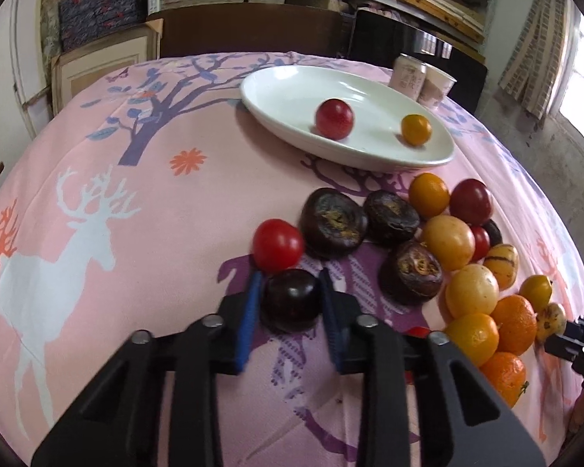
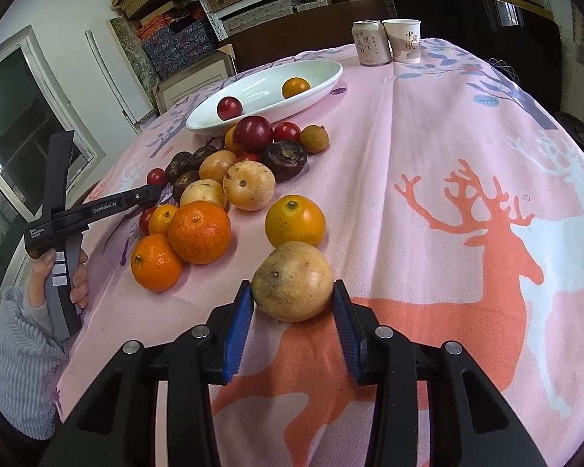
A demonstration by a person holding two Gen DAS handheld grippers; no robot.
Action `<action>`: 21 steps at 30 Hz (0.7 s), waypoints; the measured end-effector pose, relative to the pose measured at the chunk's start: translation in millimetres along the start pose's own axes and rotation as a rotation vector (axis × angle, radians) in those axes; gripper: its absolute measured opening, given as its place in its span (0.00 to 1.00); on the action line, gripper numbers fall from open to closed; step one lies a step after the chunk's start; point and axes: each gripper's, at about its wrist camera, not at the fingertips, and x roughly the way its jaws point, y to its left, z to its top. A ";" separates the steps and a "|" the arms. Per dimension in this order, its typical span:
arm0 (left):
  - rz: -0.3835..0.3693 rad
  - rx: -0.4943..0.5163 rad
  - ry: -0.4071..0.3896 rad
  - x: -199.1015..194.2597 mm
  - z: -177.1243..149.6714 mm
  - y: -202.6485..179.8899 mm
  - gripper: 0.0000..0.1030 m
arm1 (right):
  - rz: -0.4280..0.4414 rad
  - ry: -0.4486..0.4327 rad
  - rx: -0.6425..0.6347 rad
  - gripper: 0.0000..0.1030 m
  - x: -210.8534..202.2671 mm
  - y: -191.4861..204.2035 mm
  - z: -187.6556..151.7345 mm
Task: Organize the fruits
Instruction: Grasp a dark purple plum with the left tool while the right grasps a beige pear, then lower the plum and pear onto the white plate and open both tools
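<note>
My left gripper [image 1: 290, 286] is shut on a dark purple fruit [image 1: 291, 299] resting on the cloth, just behind a red tomato [image 1: 277, 244]. My right gripper [image 2: 291, 295] is shut on a pale tan round fruit [image 2: 292, 281] on the cloth, in front of a yellow-orange citrus [image 2: 295, 220]. A white oval plate [image 1: 280, 89] holds a red fruit [image 1: 334, 118] and a small orange fruit [image 1: 416, 129]; the plate also shows in the right wrist view [image 2: 323, 74]. A pile of mixed fruits [image 2: 214, 190] lies between plate and grippers.
A can [image 2: 368, 43] and a paper cup [image 2: 404, 41] stand at the table's far edge behind the plate. The pink deer-print tablecloth [image 2: 447, 155] covers the table. Shelves with boxes line the back wall. The left hand-held tool [image 2: 97, 210] sits left of the pile.
</note>
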 end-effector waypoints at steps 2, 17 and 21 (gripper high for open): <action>0.016 0.035 0.000 -1.4 -1.7 -7.5 0.26 | 0.005 -0.001 0.005 0.40 0.2 -0.8 0.3; -0.018 0.061 -0.181 -43.4 52.4 -26.0 0.26 | 0.009 -0.203 -0.030 0.40 -38.1 15.7 66.9; -0.022 0.057 -0.190 -25.2 95.4 -33.6 0.26 | -0.050 -0.255 -0.069 0.40 -14.0 35.4 129.9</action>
